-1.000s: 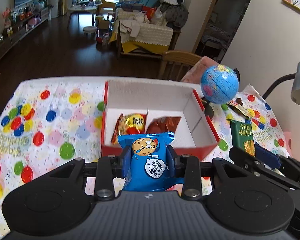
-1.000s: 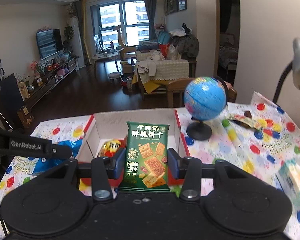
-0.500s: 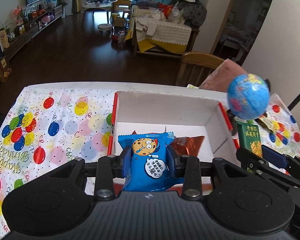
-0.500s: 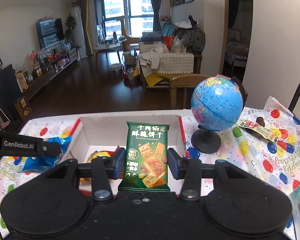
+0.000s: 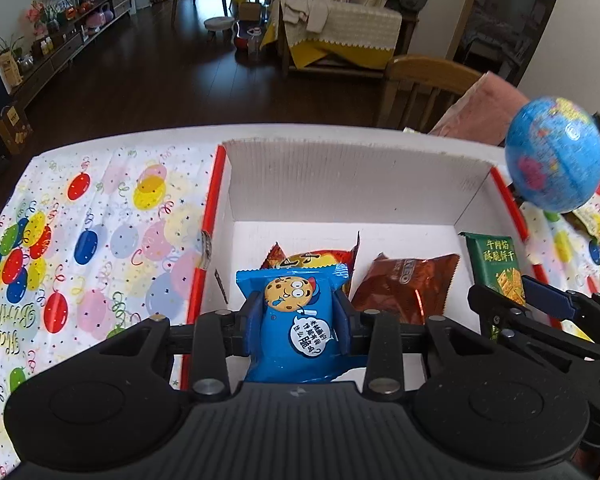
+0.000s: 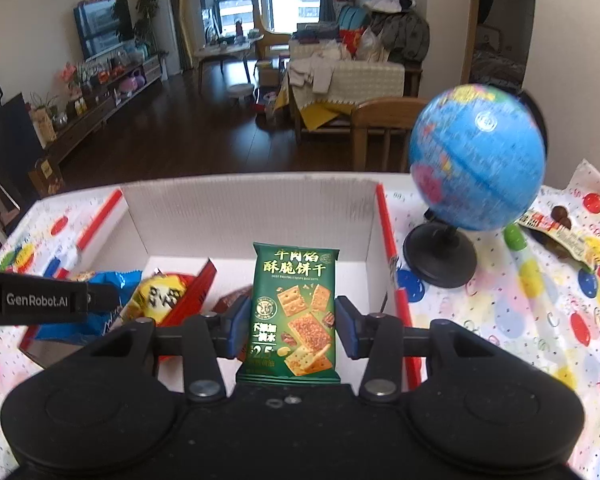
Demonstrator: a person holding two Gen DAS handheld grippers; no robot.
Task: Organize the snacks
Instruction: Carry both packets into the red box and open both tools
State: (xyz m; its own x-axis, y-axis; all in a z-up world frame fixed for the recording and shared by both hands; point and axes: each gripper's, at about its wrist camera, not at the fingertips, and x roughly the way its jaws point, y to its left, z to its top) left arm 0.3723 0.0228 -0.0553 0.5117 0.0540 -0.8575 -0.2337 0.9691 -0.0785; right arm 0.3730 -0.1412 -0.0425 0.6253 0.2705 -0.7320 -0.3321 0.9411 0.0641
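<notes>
Snacks fill our claws: left gripper (image 5: pixel 298 314) clamps a glossy blue cookie packet (image 5: pixel 296 324); right gripper (image 6: pixel 290 326) pinches a flat green cracker packet (image 6: pixel 294 312) above the cardboard box (image 6: pixel 260 208).

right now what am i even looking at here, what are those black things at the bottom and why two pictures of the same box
The black shapes are two hand-held grippers, not a robot: a person carries one in each hand, and each has a fisheye camera looking forward along its two fingers. So there is one picture per hand, both aimed at the same table.

In the left hand's view, the left gripper is shut on a blue cookie packet. In the right hand's view, the right gripper is shut on a green cracker packet. Both packets hang over an open white box with red edges. Already inside lie a red-and-yellow snack bag and a brown snack bag.

The box sits on a balloon-print tablecloth. A small blue globe on a black stand is to its right, and a snack wrapper lies beyond that.
</notes>
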